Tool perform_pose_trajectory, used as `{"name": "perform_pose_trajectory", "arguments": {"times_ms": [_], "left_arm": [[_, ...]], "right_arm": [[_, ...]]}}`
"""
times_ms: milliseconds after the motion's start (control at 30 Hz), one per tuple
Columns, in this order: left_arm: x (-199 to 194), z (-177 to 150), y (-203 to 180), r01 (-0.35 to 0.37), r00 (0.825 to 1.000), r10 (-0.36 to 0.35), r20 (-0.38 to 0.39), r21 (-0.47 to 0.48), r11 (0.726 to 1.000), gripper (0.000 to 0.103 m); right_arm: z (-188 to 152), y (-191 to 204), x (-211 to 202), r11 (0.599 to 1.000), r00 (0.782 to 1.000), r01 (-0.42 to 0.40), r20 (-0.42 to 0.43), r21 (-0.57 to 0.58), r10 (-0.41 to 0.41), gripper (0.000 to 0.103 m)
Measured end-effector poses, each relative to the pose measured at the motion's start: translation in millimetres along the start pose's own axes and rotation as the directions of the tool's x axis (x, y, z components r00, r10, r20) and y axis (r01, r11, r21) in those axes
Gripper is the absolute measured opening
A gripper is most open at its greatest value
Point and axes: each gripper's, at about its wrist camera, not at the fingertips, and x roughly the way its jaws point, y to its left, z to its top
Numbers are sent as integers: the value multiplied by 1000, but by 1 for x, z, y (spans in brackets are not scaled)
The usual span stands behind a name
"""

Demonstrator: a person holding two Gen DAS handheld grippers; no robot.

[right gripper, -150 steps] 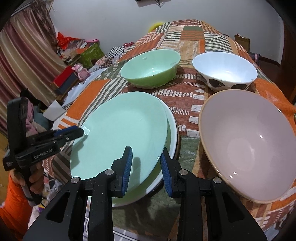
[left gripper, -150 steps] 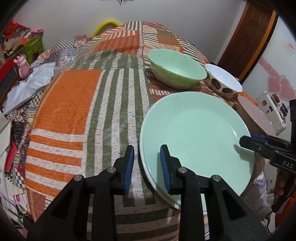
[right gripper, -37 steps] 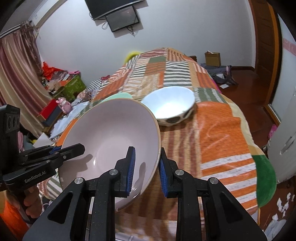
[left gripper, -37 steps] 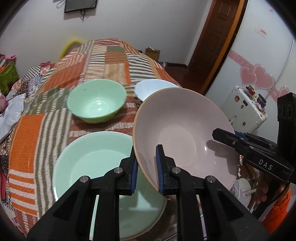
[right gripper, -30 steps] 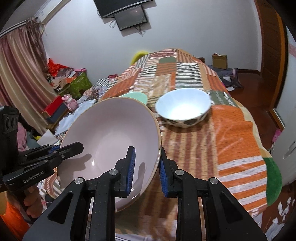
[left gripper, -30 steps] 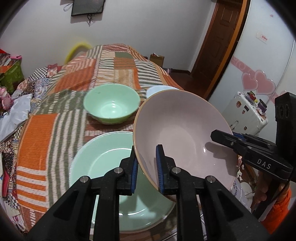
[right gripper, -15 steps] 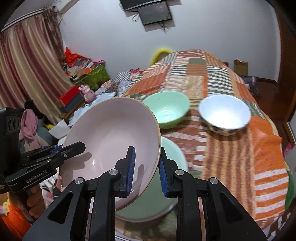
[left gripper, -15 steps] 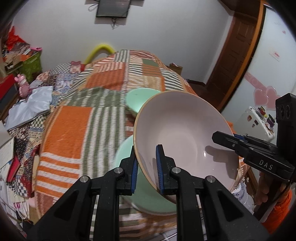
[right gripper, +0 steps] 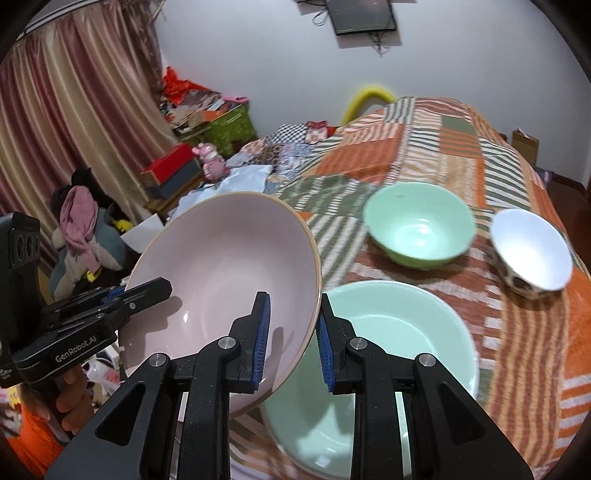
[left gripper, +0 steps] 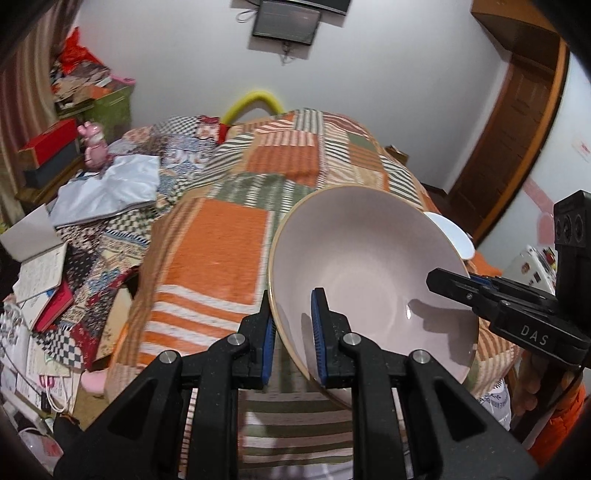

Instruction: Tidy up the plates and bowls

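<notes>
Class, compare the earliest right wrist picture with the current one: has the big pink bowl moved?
Yes. The pink bowl, once resting on the quilt right of the green plate, now hangs tilted between both grippers, left of that plate.

Patchwork quilt [left gripper: 221, 258], pink toy [right gripper: 211, 157], wall screen [right gripper: 364, 16].

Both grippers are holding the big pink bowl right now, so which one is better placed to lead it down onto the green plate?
Probably the right gripper: clamped on the pink bowl, its rim edge directly beside the green plate. The left gripper sees none.
</notes>
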Motion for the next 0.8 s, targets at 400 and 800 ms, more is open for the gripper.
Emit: {"name": "perform_pose_trajectory", "arguments": {"times_ms": [400,800], "left_arm": [[-2,-7,58,-58,998,57,-9,-82,995,18],[26,-21,94,-88,993,76,-91,-133,987,18]], "right_arm": [[2,30,44,998,996,-46,-82,-38,43,22],[-5,39,84,997,981,-59,-188,-45,49,22]]}}
